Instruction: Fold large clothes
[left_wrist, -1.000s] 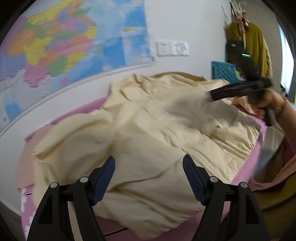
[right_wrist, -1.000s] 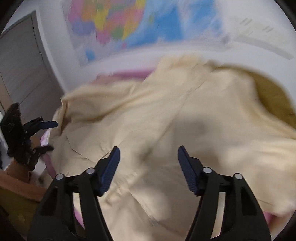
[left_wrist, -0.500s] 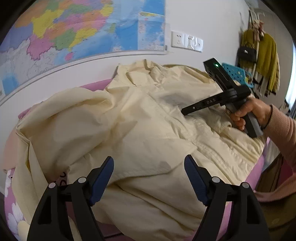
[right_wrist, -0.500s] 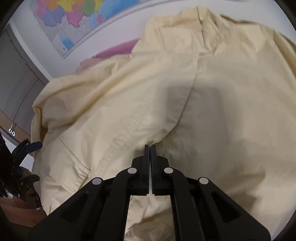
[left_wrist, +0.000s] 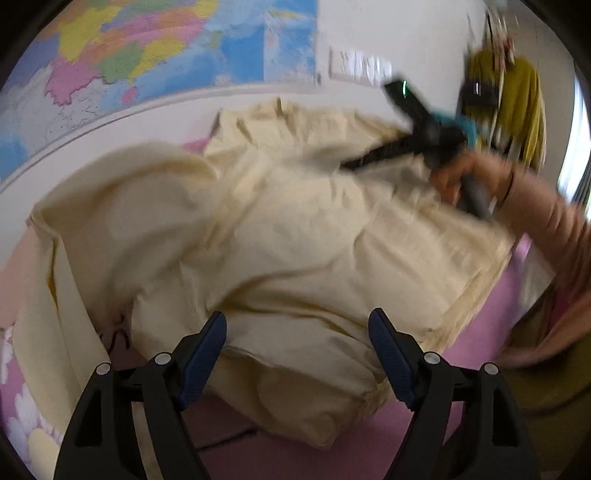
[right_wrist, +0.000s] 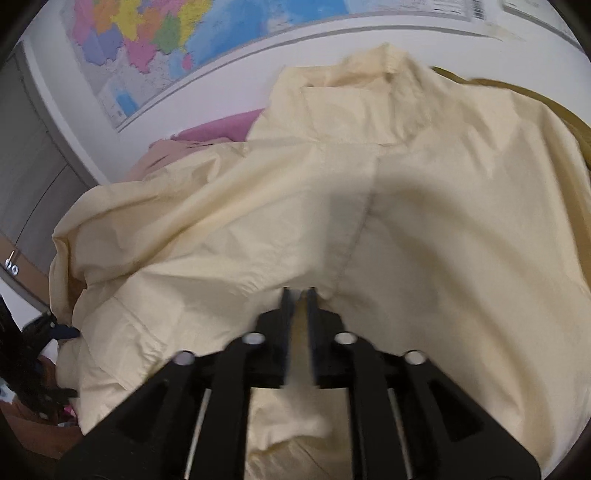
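A large pale yellow shirt (left_wrist: 280, 236) lies crumpled on a pink bed (left_wrist: 476, 332). It fills the right wrist view (right_wrist: 424, 221), collar toward the wall. My left gripper (left_wrist: 297, 350) is open and empty above the shirt's near hem. My right gripper (right_wrist: 298, 295) has its jaws almost together, a narrow gap showing, with the front placket fabric between the tips. It also shows in the left wrist view (left_wrist: 351, 164), held by a hand at the shirt's right side.
A coloured wall map (left_wrist: 147, 55) and a socket panel (left_wrist: 358, 68) are on the wall behind the bed. Mustard clothes (left_wrist: 517, 103) hang at the right. A grey wardrobe (right_wrist: 33, 177) stands at the left. My left gripper shows at the left edge (right_wrist: 55, 328).
My right gripper closed from wide open onto the shirt's placket, and now shows a narrow gap. My left gripper stayed open and moved closer over the near hem.
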